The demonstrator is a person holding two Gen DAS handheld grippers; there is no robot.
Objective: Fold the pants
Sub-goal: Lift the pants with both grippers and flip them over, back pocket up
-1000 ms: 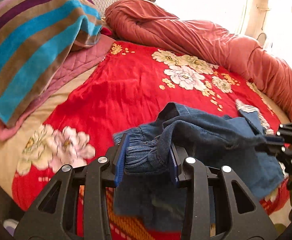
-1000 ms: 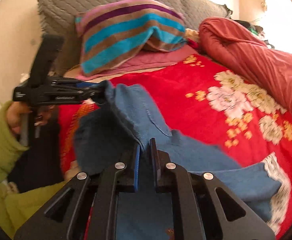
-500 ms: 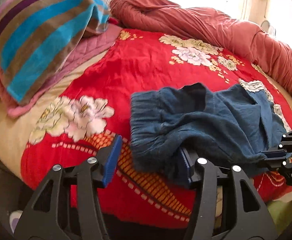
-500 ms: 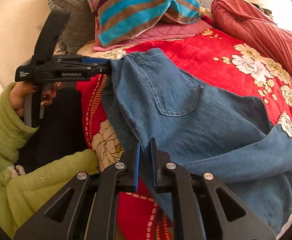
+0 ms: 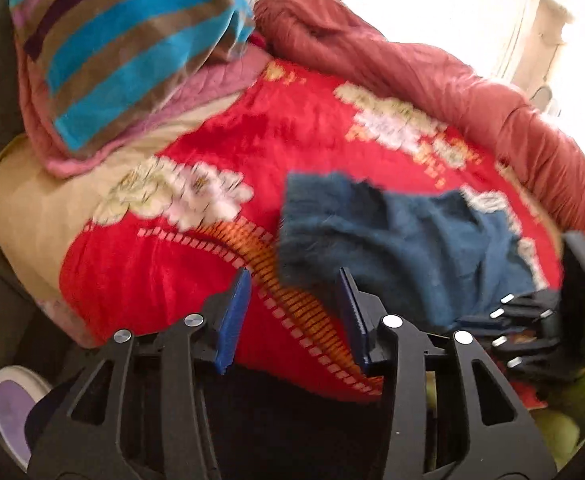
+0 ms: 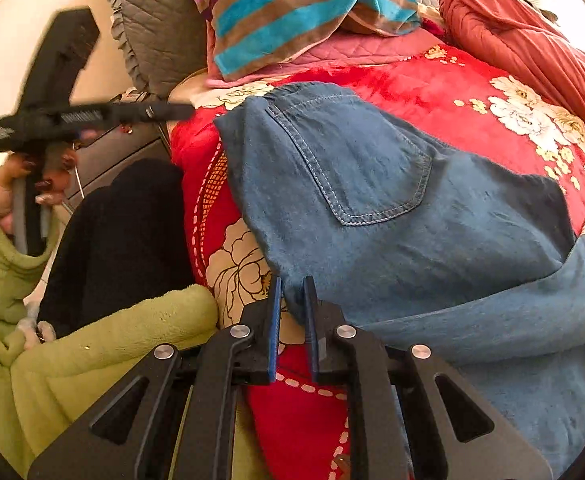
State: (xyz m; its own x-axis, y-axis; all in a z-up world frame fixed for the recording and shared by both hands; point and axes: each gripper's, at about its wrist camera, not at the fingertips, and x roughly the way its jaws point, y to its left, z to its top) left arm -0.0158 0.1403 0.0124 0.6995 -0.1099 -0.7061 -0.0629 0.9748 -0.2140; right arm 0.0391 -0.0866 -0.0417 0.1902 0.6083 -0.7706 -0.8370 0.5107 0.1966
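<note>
1. Tongs nearest: the right tongs [image 6: 292, 320] stand pressed nearly together, with the near edge of the pants [image 6: 392, 208] running into the narrow gap; they seem to pinch that hem, probably to pin this side while the cloth is laid flat.
2. Left tongs [image 5: 294, 312] stand spread and empty, and their jaws have just been closing a little with nothing between them (the pants lie just beyond the right-hand pad). Judged from that, this corner has been let go.
3. Pants lie spread on the red bed cover [image 6: 392, 92], back pocket up, waistband toward the pillows, legs trailing off to the right of the right wrist view.
4. Farther off sit a striped pillow [image 6: 292, 12] and a rolled quilt [image 5: 432, 80], well apart from the pants.
</note>
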